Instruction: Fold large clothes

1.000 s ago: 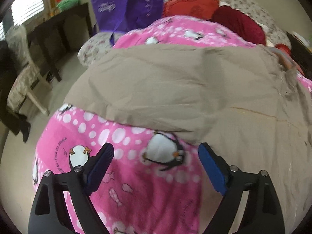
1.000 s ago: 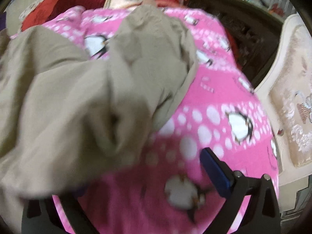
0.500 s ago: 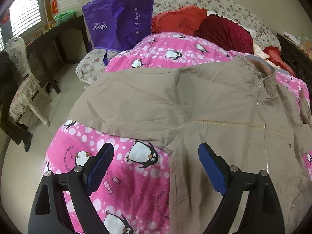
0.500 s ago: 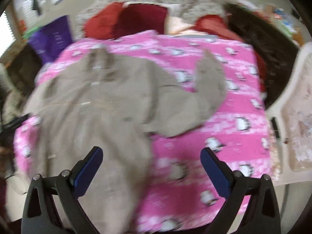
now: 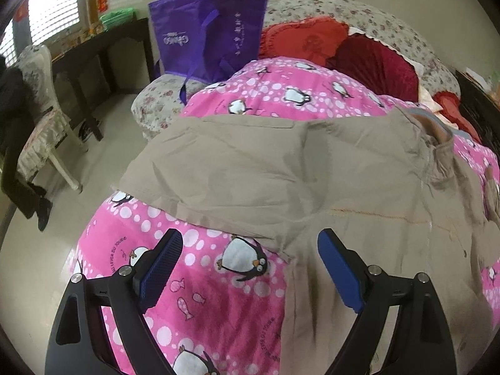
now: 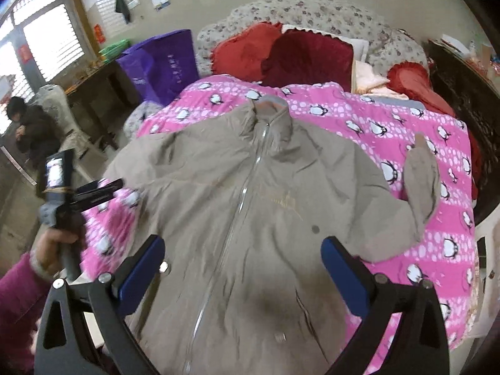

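The tan jacket lies front-up and zipped on the pink penguin blanket that covers the bed, directly below and ahead of the right claw. That claw hangs over the jacket's lower front with its blue pads wide apart and nothing between them; the zip runs up the middle from between the pads toward the collar at the far end. To the claw's right, one sleeve bends back on itself, its cuff pointing up toward the pillows. Beyond the collar sit red cushions against a floral headboard.

The left claw hovers above the near left part of the bed, its pads also spread wide and empty. Under its right pad lies the jacket's side; under its left pad is bare blanket with a penguin print. Ahead of it the other sleeve stretches flat out to the left, reaching the blanket's edge. Farther ahead and to the left, a purple bag stands on a floral stool.

In the right wrist view, a hand in a magenta sleeve grips the left tool's handle, left of the right claw.
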`<state>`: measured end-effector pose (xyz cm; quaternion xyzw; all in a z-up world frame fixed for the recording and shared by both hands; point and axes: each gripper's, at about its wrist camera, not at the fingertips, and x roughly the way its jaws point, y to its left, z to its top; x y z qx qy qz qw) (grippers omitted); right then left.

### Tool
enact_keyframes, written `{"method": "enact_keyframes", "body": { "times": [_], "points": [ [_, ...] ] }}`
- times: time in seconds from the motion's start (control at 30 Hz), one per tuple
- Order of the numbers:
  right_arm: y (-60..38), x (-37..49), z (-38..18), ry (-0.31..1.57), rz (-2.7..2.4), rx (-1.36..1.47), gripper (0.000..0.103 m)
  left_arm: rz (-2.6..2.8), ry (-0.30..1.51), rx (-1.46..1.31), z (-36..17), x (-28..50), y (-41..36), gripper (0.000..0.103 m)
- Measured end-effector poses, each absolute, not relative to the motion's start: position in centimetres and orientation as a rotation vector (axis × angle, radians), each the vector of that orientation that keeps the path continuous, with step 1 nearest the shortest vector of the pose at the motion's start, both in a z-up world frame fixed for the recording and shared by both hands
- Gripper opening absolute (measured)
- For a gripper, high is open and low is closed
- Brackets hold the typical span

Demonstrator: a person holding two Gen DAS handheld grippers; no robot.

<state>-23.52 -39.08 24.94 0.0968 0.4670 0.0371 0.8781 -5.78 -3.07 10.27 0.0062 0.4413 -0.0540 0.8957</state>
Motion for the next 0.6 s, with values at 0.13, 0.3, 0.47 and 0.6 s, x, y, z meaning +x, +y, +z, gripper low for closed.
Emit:
{"method": "enact_keyframes", "body": {
  "times": [0.13, 0.3, 0.47, 0.6],
  "points": [
    [-37.7, -20.0, 20.2, 0.981, -0.014, 0.157, 0.102, -0.094, 0.915, 0.008, 9.8, -5.1, -2.6, 0.08],
    [-37.0, -17.4, 16.3, 0.954, -0.101, 0.172, 0.102, -0.086, 0.917, 0.018, 9.2, -4.4, -2.4, 0.08],
    [-37.5, -16.2, 14.6, 0.966, -0.141, 0.183, 0.102, -0.076, 0.93, 0.011, 8.4, -3.5, -2.0, 0.08],
    [-37.7, -15.9, 13.5, 0.986, -0.136, 0.194, 0.102, -0.046, 0.935, -0.01, 7.6, -2.6, -1.0, 0.08]
  ]
}}
